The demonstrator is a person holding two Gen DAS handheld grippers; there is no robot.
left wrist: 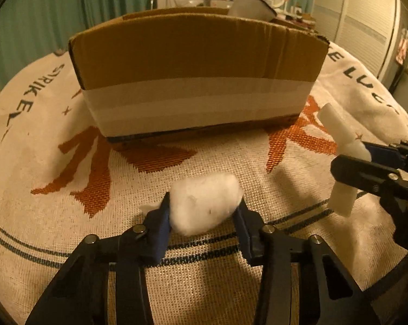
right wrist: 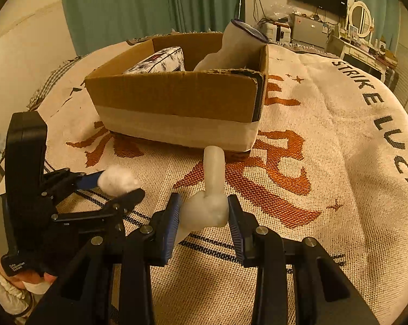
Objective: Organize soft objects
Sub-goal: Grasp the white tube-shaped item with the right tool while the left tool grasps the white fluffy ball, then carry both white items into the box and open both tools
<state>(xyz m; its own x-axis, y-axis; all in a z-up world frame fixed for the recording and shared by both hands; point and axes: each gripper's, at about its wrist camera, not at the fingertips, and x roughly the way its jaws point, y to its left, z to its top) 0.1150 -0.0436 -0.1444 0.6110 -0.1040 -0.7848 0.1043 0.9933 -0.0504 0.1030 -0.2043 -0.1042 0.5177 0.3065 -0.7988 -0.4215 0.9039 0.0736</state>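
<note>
Brown cardboard box point(right wrist: 177, 103) sitting on cream woven blanket point(right wrist: 325, 162), w/ patterned pouch point(right wrist: 160, 61) lying inside at left, white fabric roll point(right wrist: 231, 46) leaning inside at right.

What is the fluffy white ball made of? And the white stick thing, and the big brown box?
The fluffy ball in the left hand-held gripper looks like cotton wool: fuzzy, wispy edges. The white stick in the right hand-held gripper seems to be soft foam or rubber, smooth and matte; hard to tell which. The box is corrugated cardboard, brown, with pale tape around it.
</note>
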